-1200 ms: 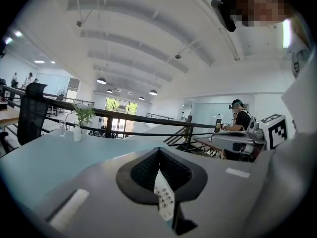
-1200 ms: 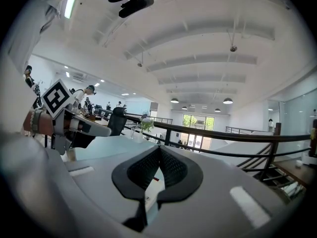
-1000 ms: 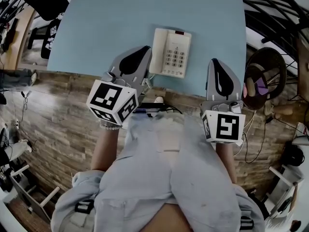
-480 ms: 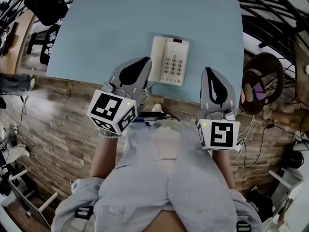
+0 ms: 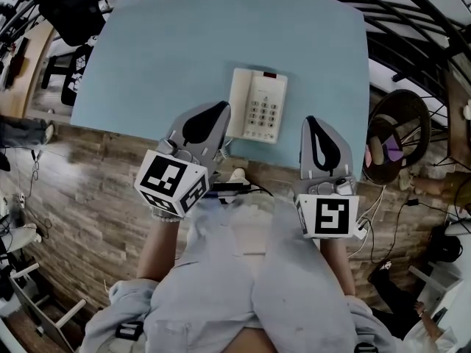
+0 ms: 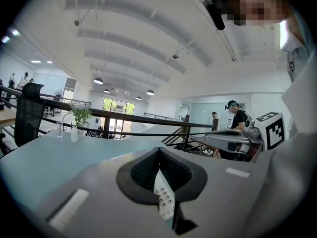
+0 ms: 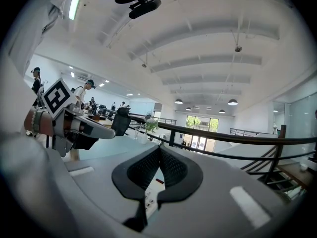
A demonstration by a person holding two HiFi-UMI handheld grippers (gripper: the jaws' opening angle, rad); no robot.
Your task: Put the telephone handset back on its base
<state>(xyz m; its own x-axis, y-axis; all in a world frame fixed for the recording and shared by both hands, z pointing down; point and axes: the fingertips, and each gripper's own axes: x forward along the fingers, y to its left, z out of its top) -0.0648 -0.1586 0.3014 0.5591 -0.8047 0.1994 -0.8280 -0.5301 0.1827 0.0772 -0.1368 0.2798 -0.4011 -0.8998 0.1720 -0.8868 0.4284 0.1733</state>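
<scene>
Now my left tool (image 5: 215,109) and right tool (image 5: 313,122), both clenched empty, flank the phone (image 5: 257,106); its handset (image 5: 240,101) lies nearer the left.

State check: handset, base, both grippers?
handset: resting on the base, not held
telephone base: flat on the table, keypad up
left gripper: shut, empty
right gripper: shut, empty
</scene>
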